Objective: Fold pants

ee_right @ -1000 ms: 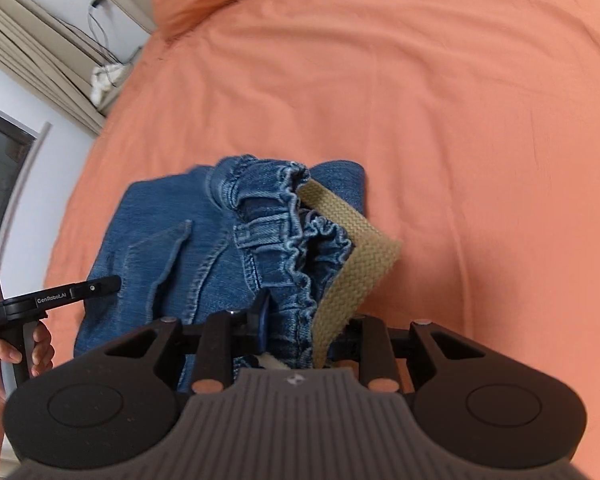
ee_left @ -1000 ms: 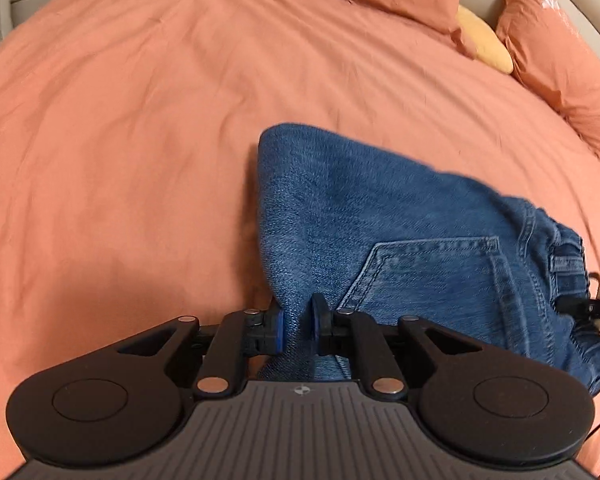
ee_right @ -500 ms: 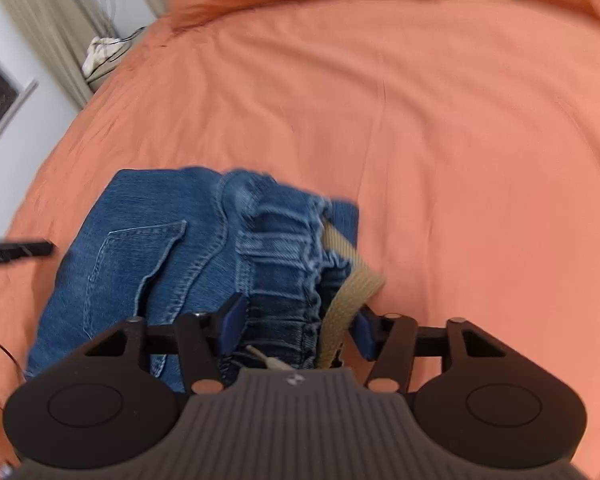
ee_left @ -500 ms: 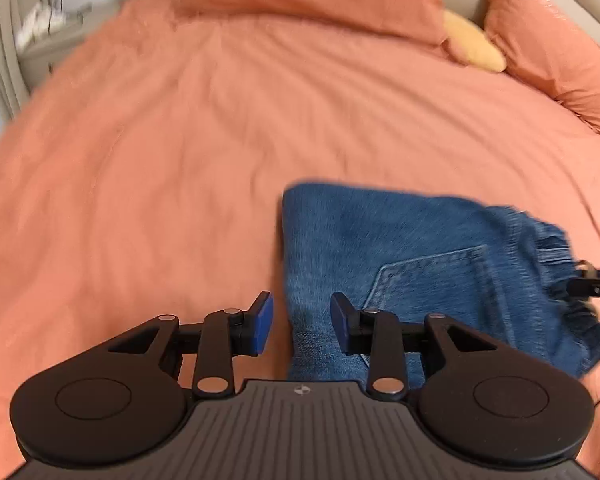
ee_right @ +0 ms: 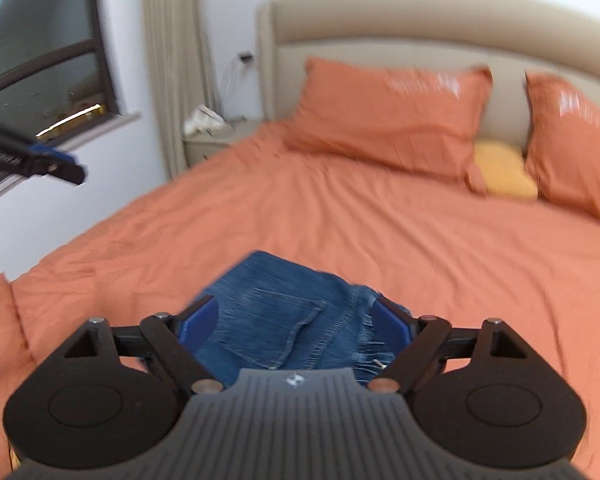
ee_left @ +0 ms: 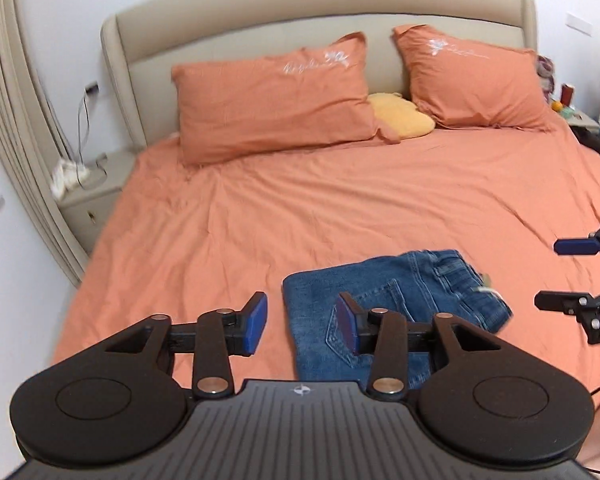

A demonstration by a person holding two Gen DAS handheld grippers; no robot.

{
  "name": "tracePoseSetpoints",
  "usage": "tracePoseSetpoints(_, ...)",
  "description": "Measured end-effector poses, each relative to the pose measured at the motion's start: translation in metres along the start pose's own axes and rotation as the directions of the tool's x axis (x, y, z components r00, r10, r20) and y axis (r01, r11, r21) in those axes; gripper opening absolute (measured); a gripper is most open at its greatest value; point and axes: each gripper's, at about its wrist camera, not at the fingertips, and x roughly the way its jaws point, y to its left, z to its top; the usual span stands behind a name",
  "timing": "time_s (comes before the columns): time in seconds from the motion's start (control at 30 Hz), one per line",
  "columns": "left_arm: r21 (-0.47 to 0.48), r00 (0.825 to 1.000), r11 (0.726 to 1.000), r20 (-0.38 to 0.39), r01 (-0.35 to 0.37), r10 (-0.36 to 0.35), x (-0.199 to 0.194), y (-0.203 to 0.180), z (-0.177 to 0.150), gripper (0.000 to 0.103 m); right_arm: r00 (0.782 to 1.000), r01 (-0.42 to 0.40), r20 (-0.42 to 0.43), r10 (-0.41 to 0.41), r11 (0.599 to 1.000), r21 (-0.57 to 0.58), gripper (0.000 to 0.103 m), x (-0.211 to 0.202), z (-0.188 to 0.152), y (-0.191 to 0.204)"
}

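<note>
Orange bed (ee_left: 340,216), folded blue jeans (ee_left: 388,312)

Both wrist cams look fwd from bed's foot toward headboard (ee_left: 320,12), sharing the jeans (ee_left: 396,304).

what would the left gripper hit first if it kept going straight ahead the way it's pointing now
Probably the orange bedspread beyond the folded jeans, which lie just right of its line. The left gripper is open and seems raised above them, though depth is hard to judge.
</note>
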Motion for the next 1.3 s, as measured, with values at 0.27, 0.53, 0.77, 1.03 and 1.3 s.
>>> tracePoseSetpoints(0.27,-0.025,0.995,0.998,0.084,-0.055,0.057,-0.022,-0.076,-0.069,0.06,0.987,0.088,0.138,-0.086,0.996,-0.01,0.097,-0.076,-0.064,0.062)
tracePoseSetpoints(0.53,-0.114,0.988,0.989,0.114,-0.096,0.109,-0.008,-0.119,-0.11,0.072,0.962,0.223,0.158,-0.222,0.975,0.013,0.097,-0.085,-0.111,0.089)
tracePoseSetpoints(0.77,-0.138,0.991,0.984,0.049,-0.117,0.125,0.014,-0.13,-0.139,0.074,0.956,0.27,0.111,-0.272,0.962,0.036,0.097,-0.075,-0.131,0.082)
tracePoseSetpoints(1.03,-0.152,0.993,0.981,-0.023,-0.119,0.117,0.026,-0.121,-0.156,0.074,0.96,0.276,0.025,-0.279,0.958,0.082,0.097,-0.046,-0.138,0.078)
tracePoseSetpoints(1.3,-0.176,0.994,0.978,-0.038,-0.111,0.106,0.03,-0.115,-0.157,0.075,0.964,0.264,0.023,-0.267,0.962,0.071,0.097,-0.043,-0.135,0.083)
